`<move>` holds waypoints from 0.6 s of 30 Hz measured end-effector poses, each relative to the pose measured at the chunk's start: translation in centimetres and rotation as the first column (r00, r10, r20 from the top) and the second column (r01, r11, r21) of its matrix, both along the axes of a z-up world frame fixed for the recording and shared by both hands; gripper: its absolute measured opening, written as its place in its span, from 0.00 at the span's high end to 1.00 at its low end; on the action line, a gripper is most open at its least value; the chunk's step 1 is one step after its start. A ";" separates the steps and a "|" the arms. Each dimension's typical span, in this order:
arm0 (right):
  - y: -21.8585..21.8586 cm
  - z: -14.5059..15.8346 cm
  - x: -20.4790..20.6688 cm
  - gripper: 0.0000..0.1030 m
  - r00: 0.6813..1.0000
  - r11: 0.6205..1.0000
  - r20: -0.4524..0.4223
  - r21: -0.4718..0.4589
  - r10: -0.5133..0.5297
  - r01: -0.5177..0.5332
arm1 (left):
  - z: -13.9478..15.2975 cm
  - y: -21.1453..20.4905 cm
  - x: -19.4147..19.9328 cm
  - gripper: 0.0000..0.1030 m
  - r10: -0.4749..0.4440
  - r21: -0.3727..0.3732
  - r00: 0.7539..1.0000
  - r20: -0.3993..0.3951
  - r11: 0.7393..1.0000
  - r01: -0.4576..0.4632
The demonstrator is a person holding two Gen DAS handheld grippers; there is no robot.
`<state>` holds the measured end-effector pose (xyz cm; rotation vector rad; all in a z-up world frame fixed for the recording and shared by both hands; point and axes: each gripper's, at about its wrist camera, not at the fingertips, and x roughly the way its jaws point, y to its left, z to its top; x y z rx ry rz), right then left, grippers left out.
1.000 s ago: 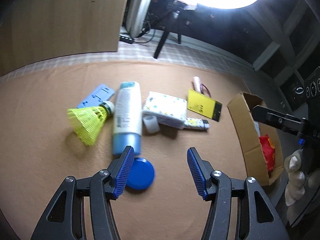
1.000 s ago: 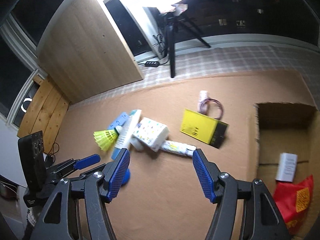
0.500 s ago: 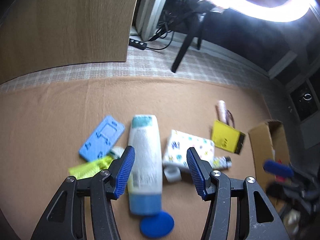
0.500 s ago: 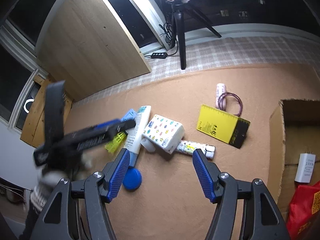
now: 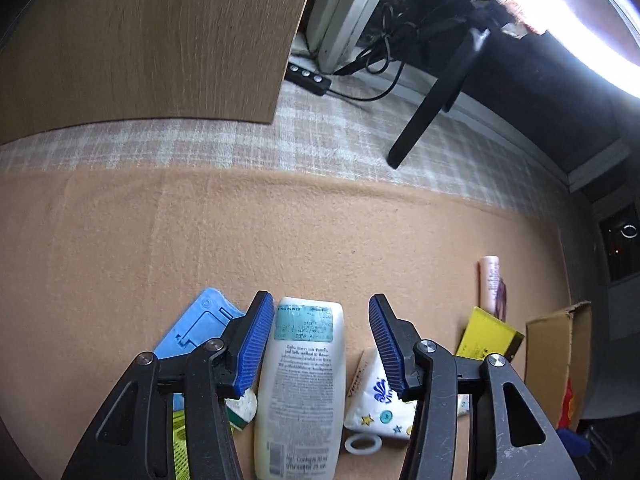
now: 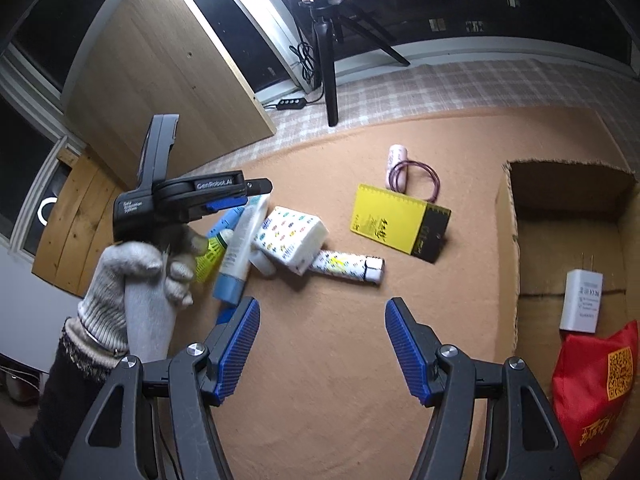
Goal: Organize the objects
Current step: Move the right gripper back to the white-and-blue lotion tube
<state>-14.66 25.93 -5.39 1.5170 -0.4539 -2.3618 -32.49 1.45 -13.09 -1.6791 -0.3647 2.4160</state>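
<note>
Right tool [image 6: 320,344] sits nearest, jaws apart and nothing between them, parked over bare blanket [image 6: 344,352] near the front edge. My read: it's idling out of the way while the other hand works.

Left tool [image 5: 316,340] is angled steeply down over the white lotion tube [image 5: 304,384]; its jaws have just been closing and now straddle the tube's upper body with a gap on each side, so no grip yet. The gloved left hand [image 6: 136,280] holds the handle from the blanket's left side. The tube lies flat, long axis along the tool's line, blue cap [image 6: 228,290] toward the front edge. That lets the pads close across the narrow width, likely why the approach comes from this side.

The pile is tight: the yellow shuttlecock [image 6: 210,258] and blue plastic holder [image 5: 192,330] touch the tube's left side, the patterned tissue pack [image 6: 292,236] leans on its right, a small white ring [image 5: 362,443] lies just beside it, and a patterned stick [image 6: 346,266] pokes out from under the pack. Risk as I judge it: the left pad clips the holder.

Farther back, the yellow notepad [image 6: 396,220] lies alone mid-blanket, with a pink tube [image 6: 394,166] and hair tie [image 6: 416,180] beyond it.

The cardboard box [image 6: 508,240] at the right edge already holds a white charger [image 6: 580,300] and red pouch [image 6: 592,392], so it looks like the destination.
</note>
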 end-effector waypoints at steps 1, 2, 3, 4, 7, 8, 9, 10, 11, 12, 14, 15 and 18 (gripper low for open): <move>0.1 -0.1 0.1 0.40 1.000 1.000 0.002 0.001 -0.002 0.002 | -0.2 0.1 -0.1 0.48 0.000 -0.004 1.000 0.005 1.000 0.000; 0.2 -0.2 0.1 0.40 1.000 1.000 0.004 0.000 -0.003 0.003 | -0.5 0.1 -0.2 0.48 0.000 -0.006 1.000 0.008 1.000 0.000; 0.2 -0.2 0.2 0.40 1.000 1.000 0.005 0.000 -0.004 0.004 | -0.6 0.2 -0.2 0.50 0.000 -0.009 1.000 0.011 1.000 0.000; 0.2 -0.3 0.2 0.40 1.000 1.000 0.006 0.001 -0.004 0.004 | -0.8 0.3 -0.2 0.56 -0.002 -0.014 1.000 0.013 1.000 0.002; 0.2 -0.2 0.3 0.40 1.000 1.000 0.004 0.000 -0.002 0.002 | -1.1 0.3 0.1 0.58 -0.010 -0.024 1.000 0.015 1.000 0.010; 0.1 -0.2 0.3 0.40 1.000 1.000 0.002 0.000 0.001 -0.001 | -1.1 0.3 0.3 0.58 -0.012 -0.024 1.000 0.014 1.000 0.012; 0.0 -0.1 0.3 0.40 1.000 1.000 0.001 0.000 0.004 -0.004 | -1.2 0.3 0.5 0.58 -0.014 -0.024 1.000 0.013 1.000 0.014; -0.1 -0.1 0.4 0.40 1.000 1.000 -0.002 0.000 0.009 -0.009 | -1.2 0.3 0.8 0.58 -0.016 -0.026 1.000 0.012 1.000 0.017; -0.2 0.0 0.4 0.40 1.000 1.000 -0.003 0.000 0.013 -0.013 | -1.3 0.3 1.2 0.58 -0.018 -0.028 1.000 0.013 0.999 0.018; -0.3 0.0 0.5 0.40 1.000 1.000 -0.006 0.000 0.016 -0.016 | -1.3 0.2 1.6 0.58 -0.021 -0.028 1.000 0.014 0.999 0.021; -0.5 0.1 0.6 0.40 1.000 1.000 -0.009 0.001 0.022 -0.022 | -1.3 0.2 2.5 0.58 -0.026 -0.033 1.000 0.014 0.999 0.027; -0.6 0.1 0.7 0.40 1.000 1.000 -0.009 -0.003 0.025 -0.025 | -1.3 0.0 3.0 0.58 -0.030 -0.032 0.999 0.015 0.999 0.030; -1.1 -0.1 0.9 0.40 0.999 0.999 -0.007 -0.012 0.033 -0.033 | -1.3 0.0 4.8 0.59 -0.049 -0.046 0.999 0.014 0.998 0.050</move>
